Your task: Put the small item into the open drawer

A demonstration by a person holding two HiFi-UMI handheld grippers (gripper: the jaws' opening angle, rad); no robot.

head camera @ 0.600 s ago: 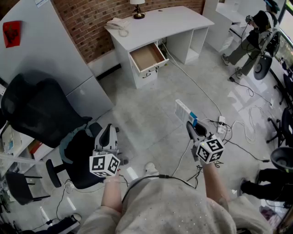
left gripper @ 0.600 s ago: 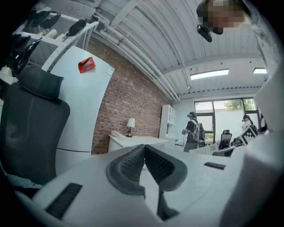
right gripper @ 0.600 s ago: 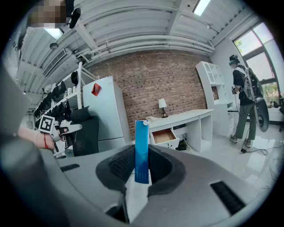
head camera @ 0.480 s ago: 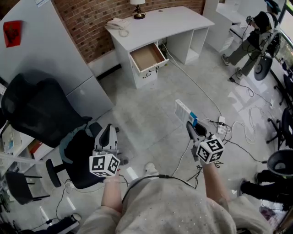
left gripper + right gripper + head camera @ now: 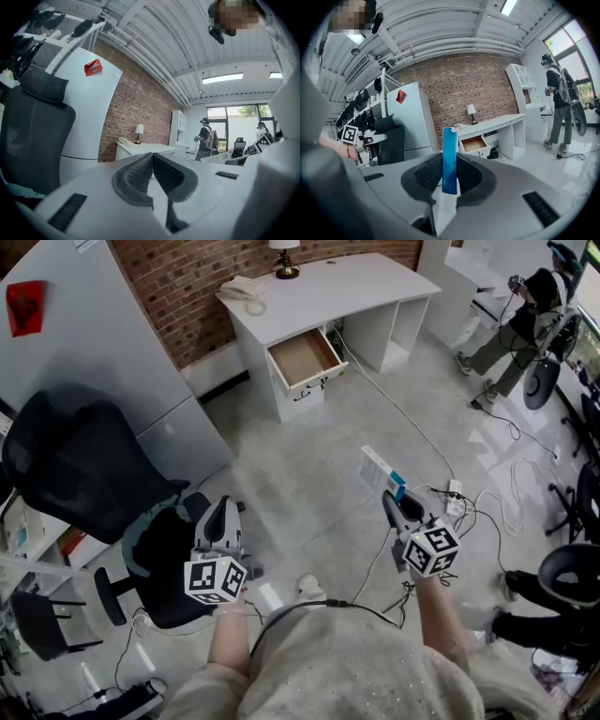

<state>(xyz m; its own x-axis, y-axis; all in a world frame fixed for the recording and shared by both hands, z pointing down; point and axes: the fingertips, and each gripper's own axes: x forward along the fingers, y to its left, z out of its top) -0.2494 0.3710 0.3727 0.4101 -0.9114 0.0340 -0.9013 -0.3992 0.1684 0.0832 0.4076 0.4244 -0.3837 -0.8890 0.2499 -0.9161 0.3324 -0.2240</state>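
Ahead, the white desk [image 5: 328, 292] stands against the brick wall [image 5: 202, 282], with the open drawer [image 5: 305, 357] pulled out under its left end. The left gripper [image 5: 152, 157] has its jaws pressed together on nothing. The right gripper [image 5: 449, 164] is clamped on the slim blue-and-white box [image 5: 450, 140], held upright between its pads, well apart from the drawer.

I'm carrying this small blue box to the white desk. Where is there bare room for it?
The open drawer shows only bare wood inside. The desk top is bare right of the lamp and telephone, which crowd its left end. The floor around the power strip is tangled with cables.
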